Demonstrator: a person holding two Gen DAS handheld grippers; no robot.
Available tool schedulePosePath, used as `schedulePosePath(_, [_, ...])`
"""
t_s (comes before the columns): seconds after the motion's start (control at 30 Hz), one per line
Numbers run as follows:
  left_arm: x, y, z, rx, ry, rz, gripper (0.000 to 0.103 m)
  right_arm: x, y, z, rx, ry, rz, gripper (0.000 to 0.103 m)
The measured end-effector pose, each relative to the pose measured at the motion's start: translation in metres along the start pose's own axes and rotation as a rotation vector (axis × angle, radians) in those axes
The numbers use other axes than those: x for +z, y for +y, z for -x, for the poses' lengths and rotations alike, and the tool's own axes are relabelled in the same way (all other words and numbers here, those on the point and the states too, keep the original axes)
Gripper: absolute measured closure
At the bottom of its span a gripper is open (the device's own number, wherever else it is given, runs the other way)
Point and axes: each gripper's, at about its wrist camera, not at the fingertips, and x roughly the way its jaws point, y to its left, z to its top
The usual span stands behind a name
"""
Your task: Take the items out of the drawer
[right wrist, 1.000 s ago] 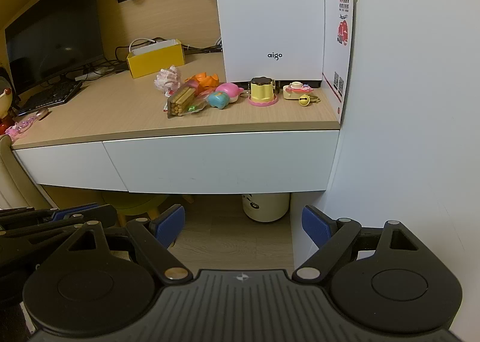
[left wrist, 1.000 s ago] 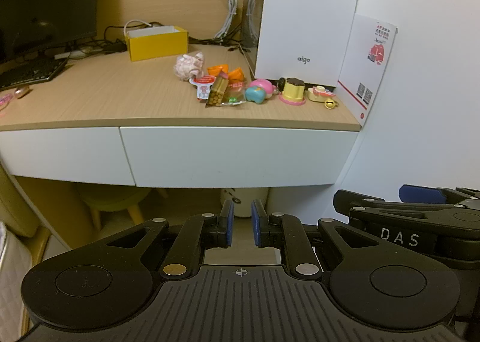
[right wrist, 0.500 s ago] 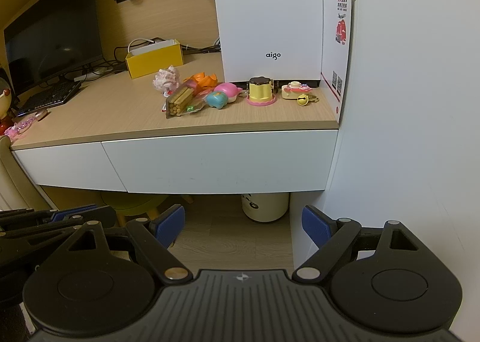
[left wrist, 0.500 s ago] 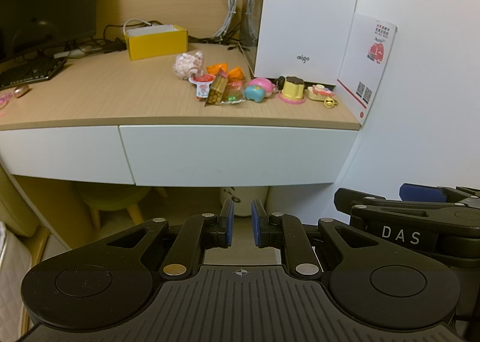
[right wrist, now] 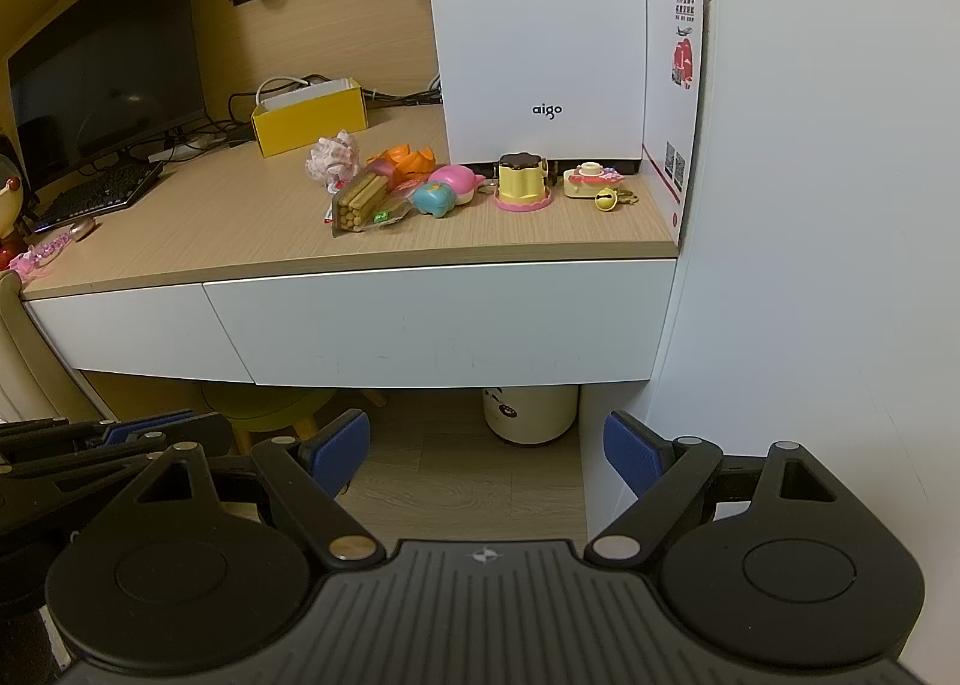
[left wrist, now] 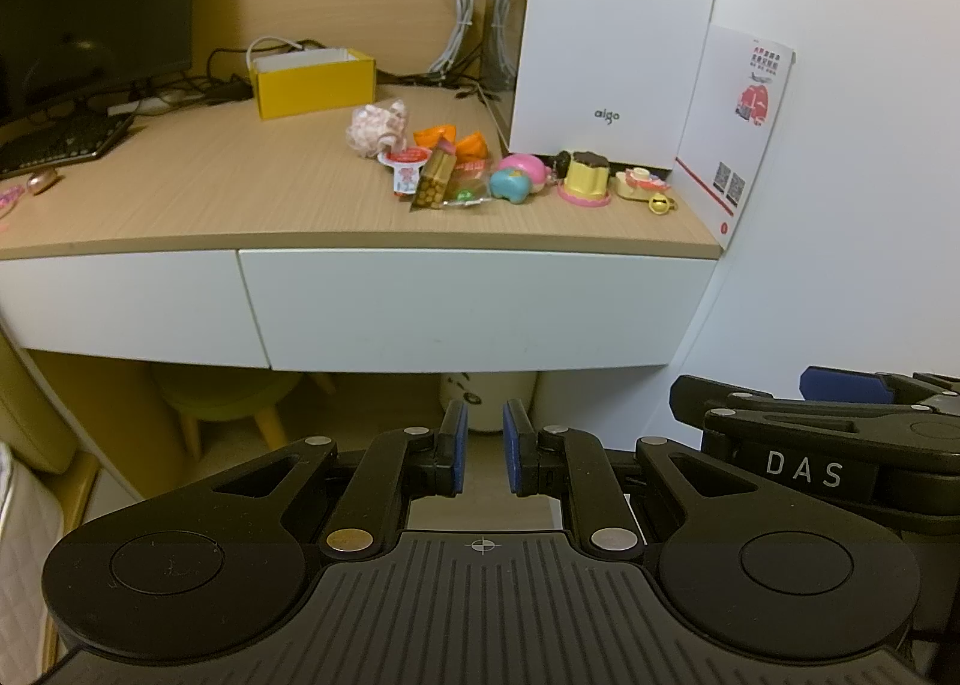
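The drawer (left wrist: pixel 468 307) is seen fully pushed in beneath the wooden desk top (left wrist: pixel 210 187), its flat white front facing both cameras; its long axis runs left to right along the desk edge, and in the right wrist view the same front (right wrist: pixel 444 325) fills the middle of the frame. A second white drawer front (left wrist: pixel 120 301) is set just beside it at 9 o'clock. The left gripper (left wrist: pixel 482 454) is held low, in front of and well apart from the drawer, with its blue pads (left wrist: pixel 457 445) drawn near each other so that only a narrow gap is left and nothing is held between them. The right gripper (right wrist: pixel 487 454) is held likewise below the drawer, its jaws spread wide and empty. A cluster of small toys and snacks is laid on the desk at 12 o'clock from the drawer: a pack of biscuit sticks (right wrist: pixel 358 203), a teal and pink toy (right wrist: pixel 447 193), a yellow pudding-shaped toy (right wrist: pixel 522 184) and a small bell (right wrist: pixel 606 200). A white computer case (right wrist: pixel 540 30) stands behind them, and a yellow box (left wrist: pixel 312 81) is placed at 10 o'clock from them. A white bin (right wrist: pixel 531 415) is seen on the floor under the drawer.
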Motion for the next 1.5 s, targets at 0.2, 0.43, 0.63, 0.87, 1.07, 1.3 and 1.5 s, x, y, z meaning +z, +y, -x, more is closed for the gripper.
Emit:
schedulePosePath(0.2, [-0.0011,-0.0011,-0.0003,-0.001,0.000,0.001,0.087,0.0002,-0.0004,-0.0002,0.001,0.000,0.001,0.017])
schedulePosePath(0.43, [-0.0032,-0.0013,-0.0013,-0.003,0.002,0.000,0.087,0.0003,-0.0003,-0.0002,0.001,0.000,0.000,0.017])
schedulePosePath(0.63, [-0.0029,-0.0015,-0.0014,-0.003,0.002,0.001,0.087,0.0003,-0.0001,0.0000,0.000,0.001,0.000,0.017])
schedulePosePath(0.87, [-0.0049,-0.0018,-0.0014,-0.006,0.001,0.001,0.087,0.0002,-0.0003,0.0002,0.000,0.001,0.000,0.017])
schedulePosePath(1.07, [-0.0060,-0.0042,-0.0016,-0.006,0.002,0.003,0.087,0.0005,-0.0002,0.0002,0.000,0.001,-0.001,0.017])
schedulePosePath(1.3, [-0.0068,-0.0064,-0.0016,-0.010,0.001,0.001,0.088,-0.0011,-0.0010,-0.0001,-0.001,0.001,-0.001,0.017])
schedulePosePath(1.5, [-0.0055,-0.0078,-0.0001,-0.032,-0.012,-0.011,0.088,-0.0015,-0.0018,-0.0001,0.002,0.004,-0.005,0.017])
